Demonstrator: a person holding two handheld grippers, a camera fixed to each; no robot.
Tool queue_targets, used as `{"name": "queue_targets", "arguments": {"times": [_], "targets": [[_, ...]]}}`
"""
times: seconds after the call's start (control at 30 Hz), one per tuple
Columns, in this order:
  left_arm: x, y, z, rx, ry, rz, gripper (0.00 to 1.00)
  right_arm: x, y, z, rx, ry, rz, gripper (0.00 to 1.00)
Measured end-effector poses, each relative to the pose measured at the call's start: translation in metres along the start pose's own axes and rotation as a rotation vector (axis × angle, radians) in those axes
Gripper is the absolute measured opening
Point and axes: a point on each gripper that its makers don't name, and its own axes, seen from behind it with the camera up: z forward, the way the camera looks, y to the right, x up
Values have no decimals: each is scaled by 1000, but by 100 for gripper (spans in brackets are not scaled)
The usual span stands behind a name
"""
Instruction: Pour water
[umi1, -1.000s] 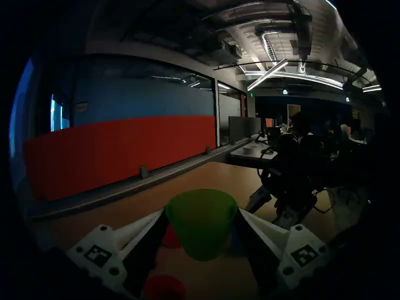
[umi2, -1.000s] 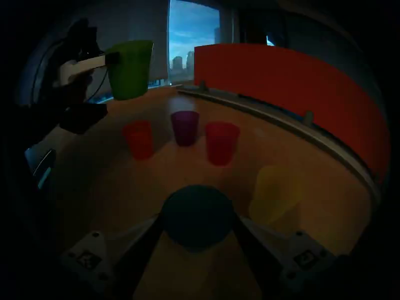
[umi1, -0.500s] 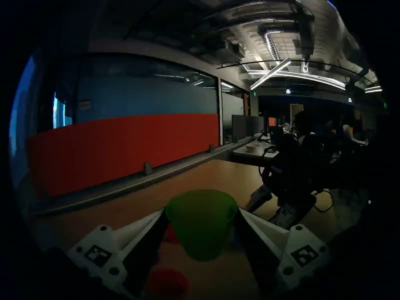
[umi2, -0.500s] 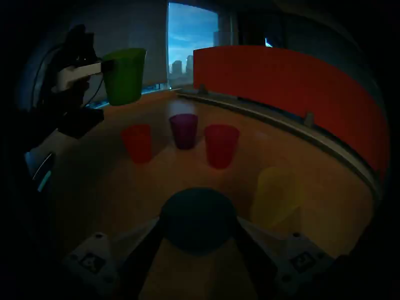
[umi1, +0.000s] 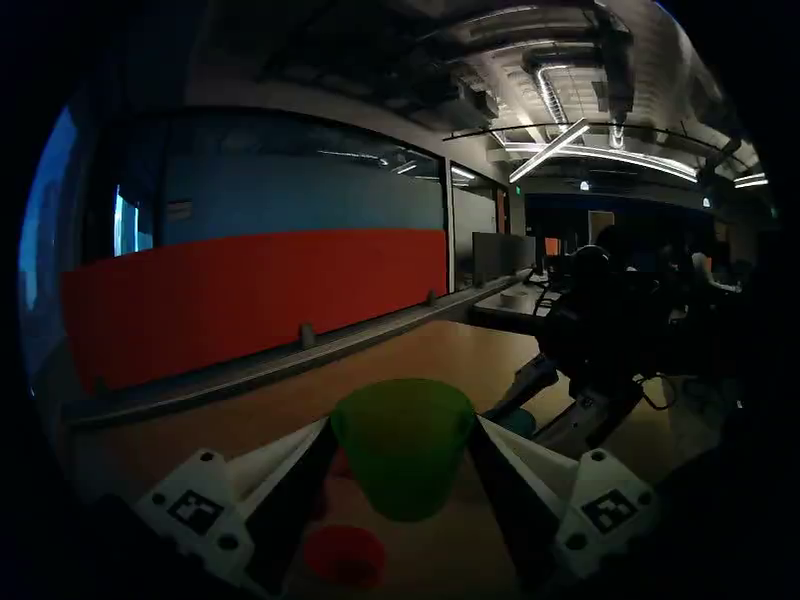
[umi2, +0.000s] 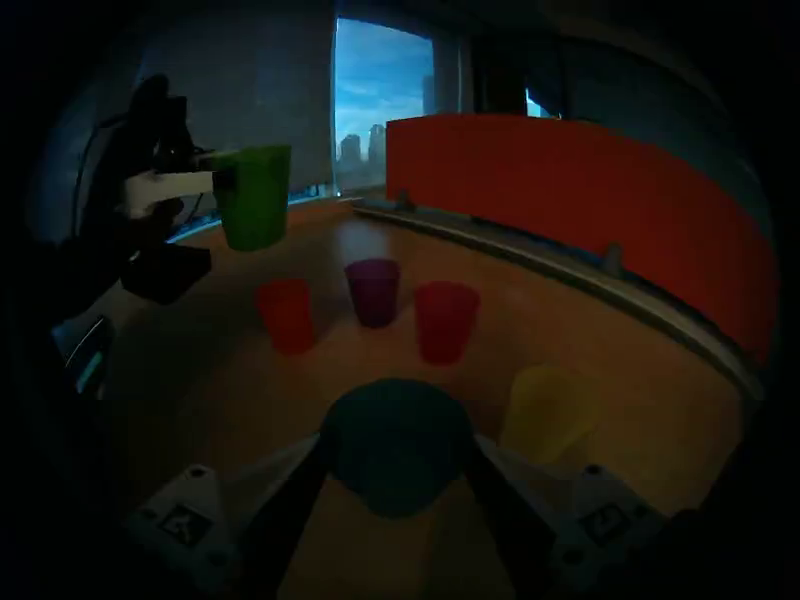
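We hold the green cup tight in our left gripper, up above the table, and the dark blue cup tight in our right gripper, so we should bring them close and tip slowly so nothing spills.

The green cup was held upright, high above the bench; the dark teal cup was upright too
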Motion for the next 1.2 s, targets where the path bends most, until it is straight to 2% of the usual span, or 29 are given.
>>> {"name": "queue_targets", "arguments": {"times": [0.67, 0.97, 1.2], "targets": [[8, 7, -25, 4, 35, 3, 88, 103, -34, -44, -7, 201, -55, 93], [11, 13, -31, -1, 45, 5, 88, 134, -43, -60, -11, 307, -43, 92], [14, 16, -34, -4, 53, 11, 89, 148, -48, -67, -5, 365, -37, 92]]}}
